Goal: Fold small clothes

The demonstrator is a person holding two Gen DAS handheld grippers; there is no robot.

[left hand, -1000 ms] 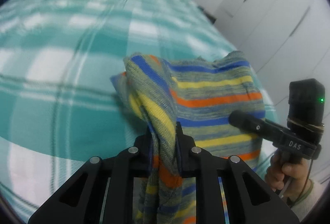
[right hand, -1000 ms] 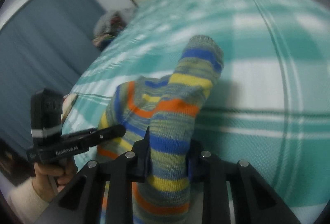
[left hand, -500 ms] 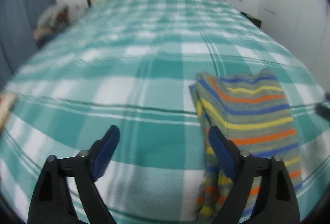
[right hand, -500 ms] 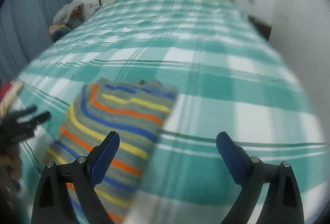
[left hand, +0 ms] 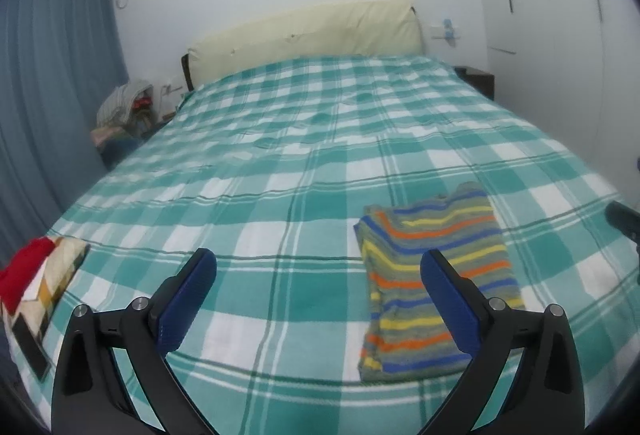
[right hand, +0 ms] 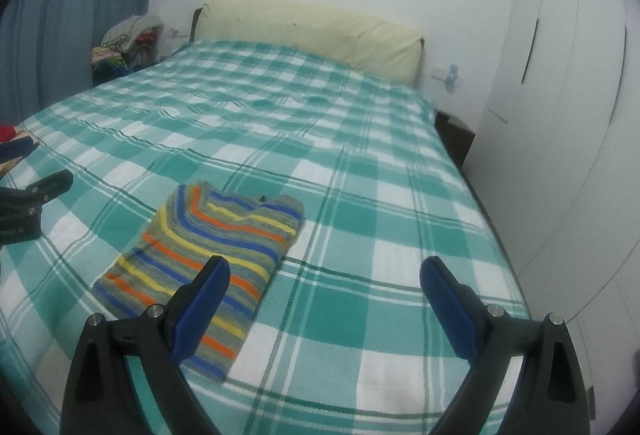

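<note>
Striped folded garment (left hand: 434,287) lies flat, long axis toward the headboard (left hand: 308,35).

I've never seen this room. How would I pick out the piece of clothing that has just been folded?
Start at the big bed under its green and white checked cover. Near the foot end a small knitted jumper lies folded into a flat rectangle. Its orange, yellow and blue stripes on grey set it apart from the red and patterned pile at the bed's corner.
</note>
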